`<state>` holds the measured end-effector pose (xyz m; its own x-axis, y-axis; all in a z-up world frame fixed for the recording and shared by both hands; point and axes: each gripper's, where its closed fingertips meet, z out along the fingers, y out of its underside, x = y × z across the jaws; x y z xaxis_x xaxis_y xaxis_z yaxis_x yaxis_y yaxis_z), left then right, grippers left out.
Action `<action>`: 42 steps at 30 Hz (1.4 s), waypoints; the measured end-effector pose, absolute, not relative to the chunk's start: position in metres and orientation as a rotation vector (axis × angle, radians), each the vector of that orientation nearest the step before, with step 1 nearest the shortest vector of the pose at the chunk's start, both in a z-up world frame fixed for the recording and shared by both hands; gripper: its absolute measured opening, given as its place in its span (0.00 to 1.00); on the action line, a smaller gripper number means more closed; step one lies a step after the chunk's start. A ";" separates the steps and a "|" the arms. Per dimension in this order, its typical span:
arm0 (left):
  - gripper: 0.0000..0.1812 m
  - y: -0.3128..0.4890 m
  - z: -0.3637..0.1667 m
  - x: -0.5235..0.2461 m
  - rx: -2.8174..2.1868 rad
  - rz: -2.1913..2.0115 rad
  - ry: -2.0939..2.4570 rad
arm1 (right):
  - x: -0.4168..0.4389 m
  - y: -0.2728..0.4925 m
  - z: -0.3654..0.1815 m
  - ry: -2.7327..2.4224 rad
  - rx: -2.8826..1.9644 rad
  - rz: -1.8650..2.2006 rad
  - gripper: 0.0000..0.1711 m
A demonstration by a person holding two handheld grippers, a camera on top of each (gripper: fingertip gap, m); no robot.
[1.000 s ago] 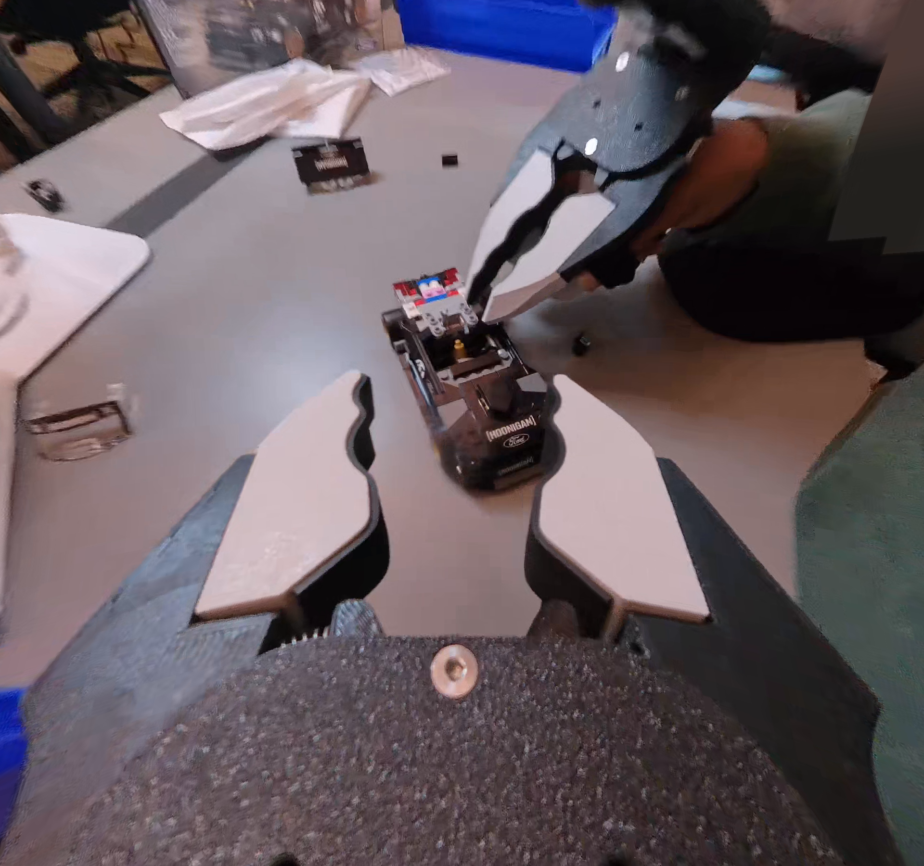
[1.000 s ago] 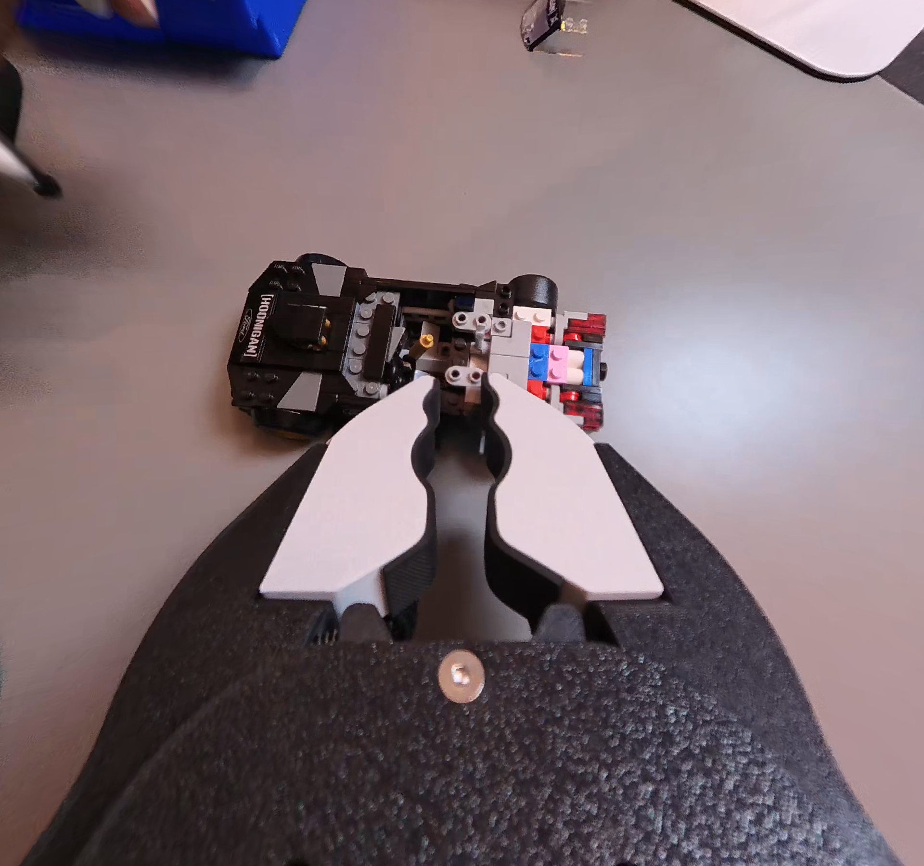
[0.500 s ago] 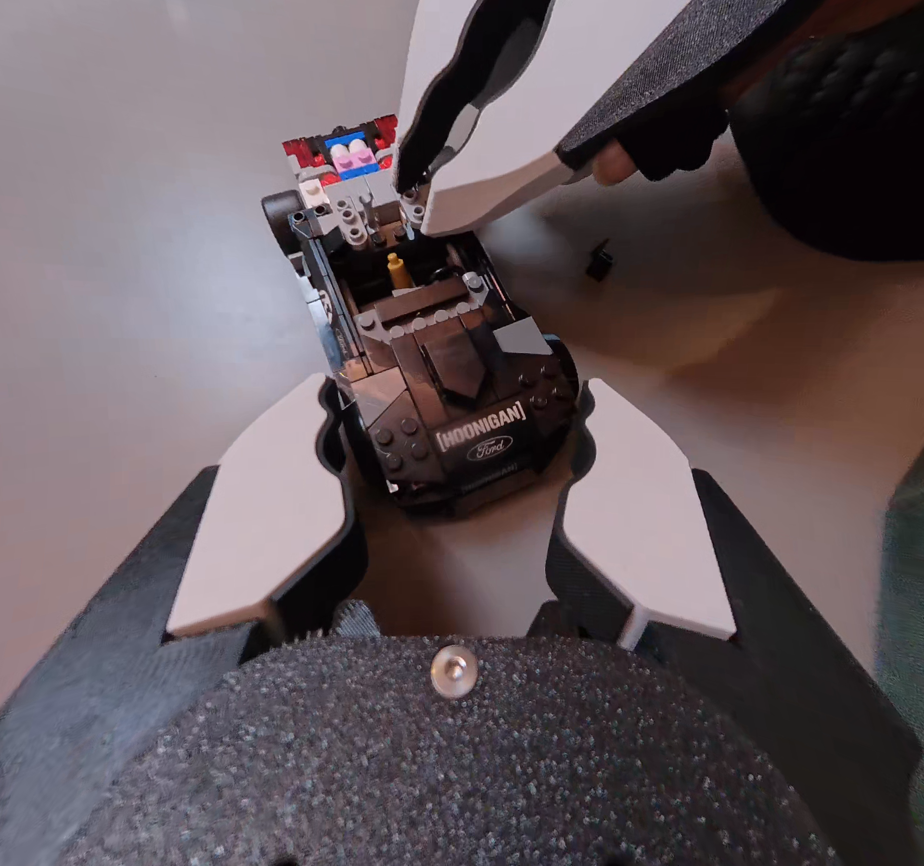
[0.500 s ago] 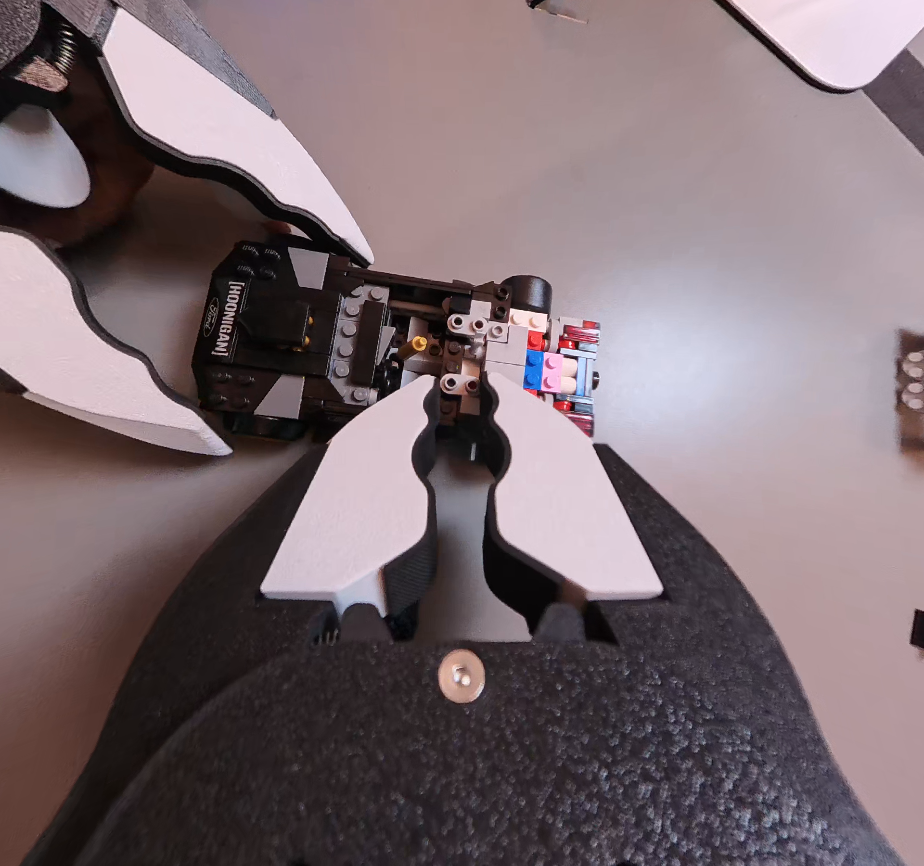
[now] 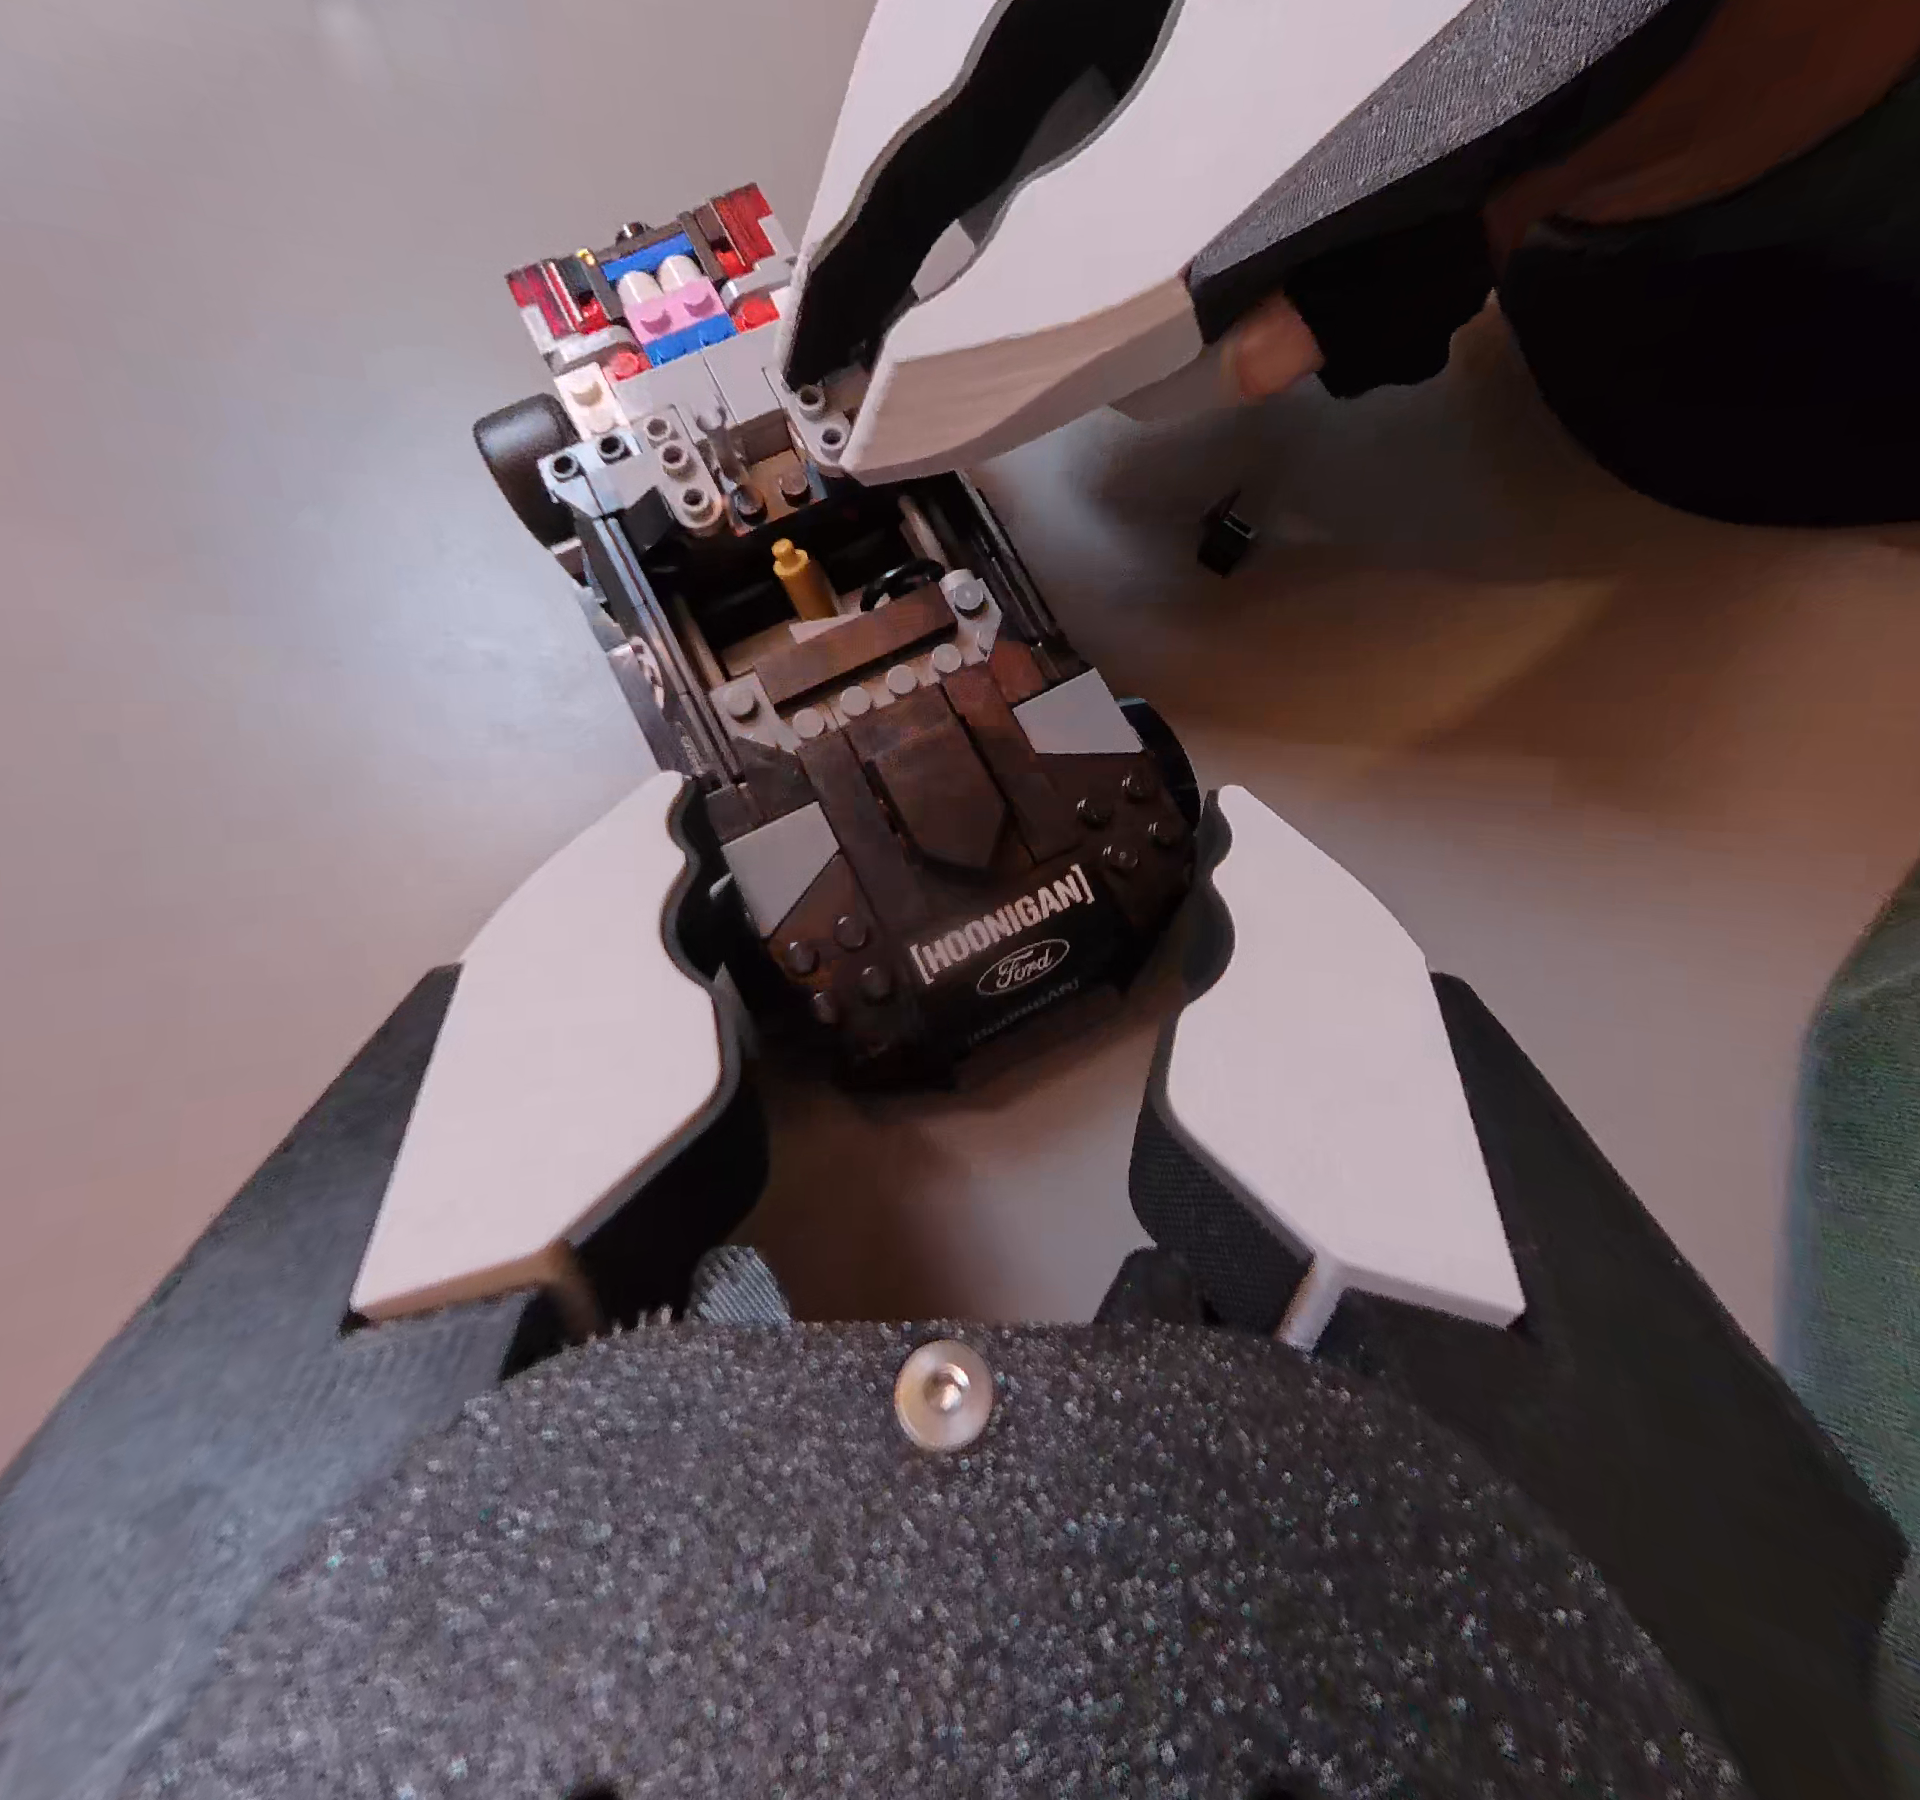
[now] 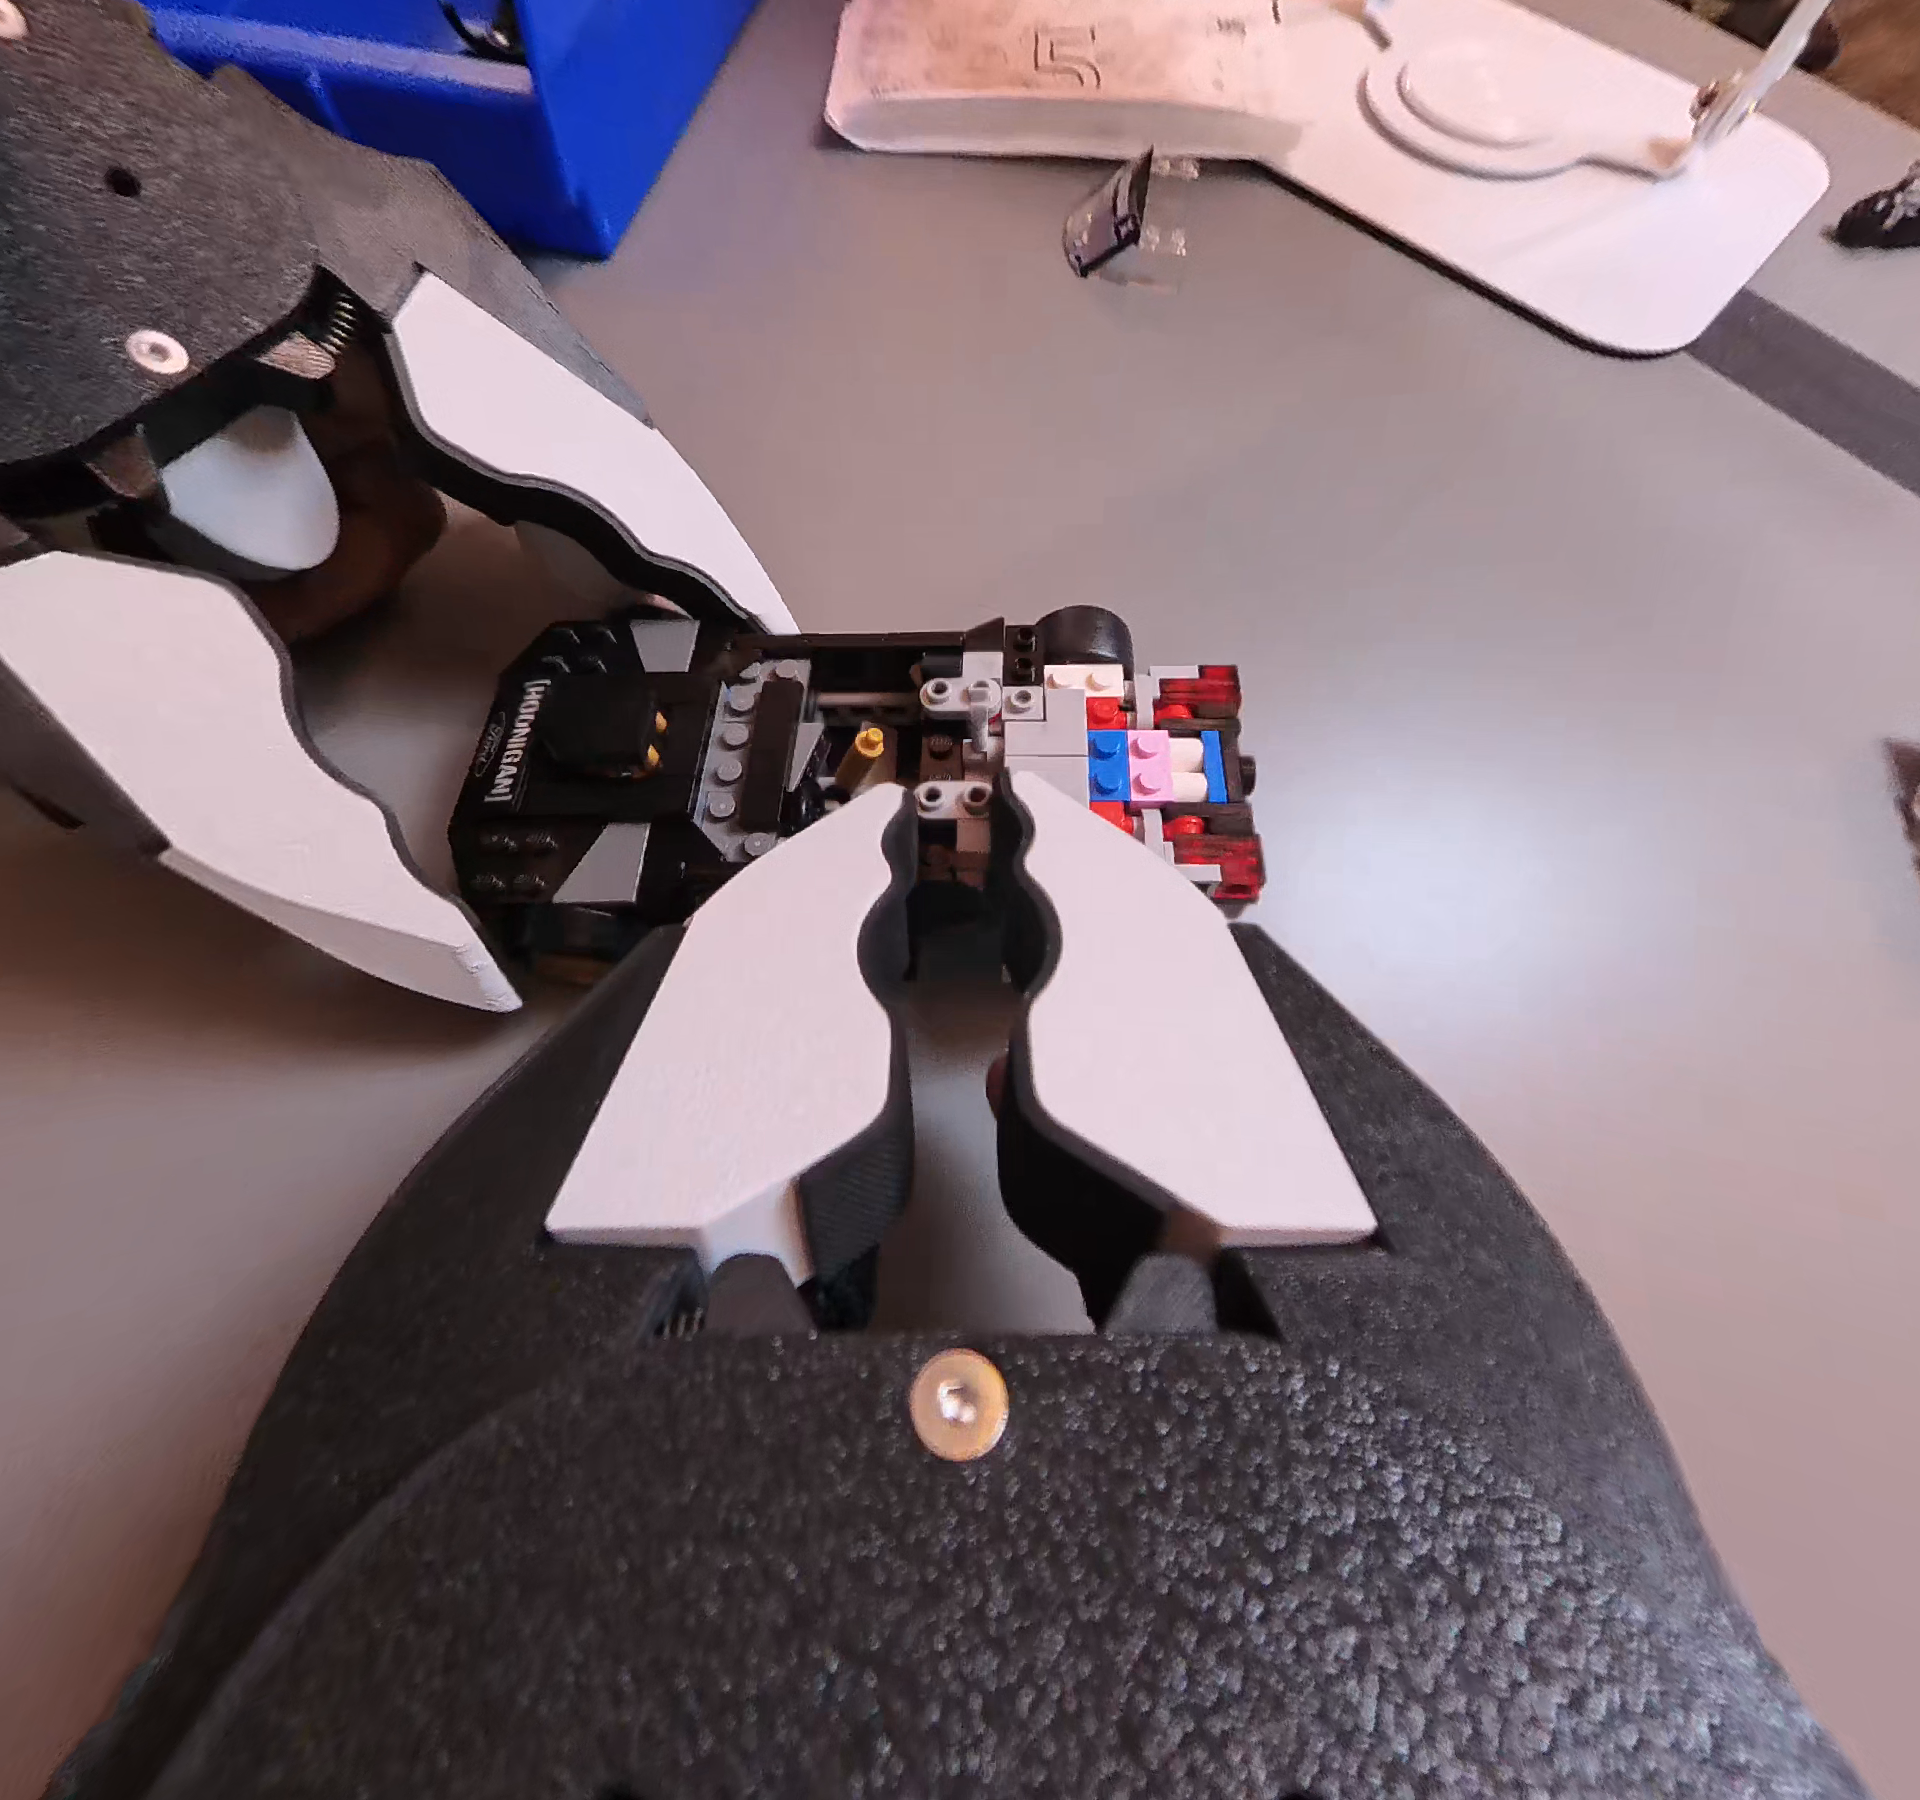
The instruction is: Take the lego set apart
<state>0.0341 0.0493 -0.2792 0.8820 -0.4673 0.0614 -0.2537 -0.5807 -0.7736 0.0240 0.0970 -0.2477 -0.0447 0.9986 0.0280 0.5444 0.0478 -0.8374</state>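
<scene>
The lego car (image 5: 894,711) sits on the grey table (image 5: 260,555). The left gripper (image 5: 940,877) straddles its black nose, fingers spread wide. The right gripper (image 6: 956,805) pinches a small grey studded piece (image 6: 954,796) at its side, fingers nearly together.

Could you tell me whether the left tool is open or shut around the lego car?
Open: the left tool straddles the lego car's front, fingers spread either side.

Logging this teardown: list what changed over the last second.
The left claw moved in from short of the lego car and now straddles its black front end, jaws wide open. The right claw stayed pinched on the small grey piece mid-car; the car kept its place on the table.
</scene>
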 end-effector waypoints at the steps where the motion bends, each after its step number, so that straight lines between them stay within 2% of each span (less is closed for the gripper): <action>1: 0.48 0.049 -0.279 0.034 -2.214 -0.331 0.514 | 0.024 0.097 -0.247 -1.661 -1.565 0.884 0.08; 6: 0.48 0.049 -0.279 0.034 -2.216 -0.329 0.519 | 0.025 0.097 -0.241 -1.585 -1.635 1.037 0.07; 7: 0.49 0.050 -0.280 0.032 -2.224 -0.314 0.512 | 0.025 0.099 -0.238 -1.549 -1.671 1.102 0.02; 9: 0.48 0.050 -0.281 0.033 -2.229 -0.315 0.531 | 0.023 0.098 -0.235 -1.477 -1.735 1.260 0.00; 15: 0.48 0.049 -0.282 0.033 -2.234 -0.320 0.515 | 0.024 0.110 -0.231 -1.560 -1.586 0.984 0.00; 17: 0.48 0.049 -0.281 0.033 -2.232 -0.319 0.514 | 0.027 0.107 -0.239 -1.648 -1.586 0.911 0.10; 20: 0.48 0.050 -0.281 0.033 -2.227 -0.320 0.514 | 0.024 0.097 -0.251 -1.724 -1.618 0.872 0.13; 27: 0.48 0.050 -0.281 0.033 -2.223 -0.314 0.519 | 0.022 0.101 -0.264 -1.854 -1.534 0.561 0.13; 28: 0.48 0.050 -0.281 0.033 -2.222 -0.312 0.519 | 0.022 0.099 -0.264 -1.874 -1.504 0.530 0.09; 30: 0.48 0.050 -0.281 0.032 -2.224 -0.310 0.516 | 0.022 0.100 -0.264 -1.864 -1.495 0.481 0.09; 37: 0.48 0.051 -0.281 0.033 -2.221 -0.304 0.513 | 0.021 0.098 -0.260 -1.715 -1.766 0.926 0.08; 38: 0.48 0.052 -0.281 0.032 -2.216 -0.294 0.509 | 0.019 0.090 -0.257 -1.666 -1.841 1.115 0.00; 42: 0.48 0.052 -0.280 0.032 -2.220 -0.295 0.496 | 0.015 0.096 -0.244 -1.537 -1.851 1.273 0.00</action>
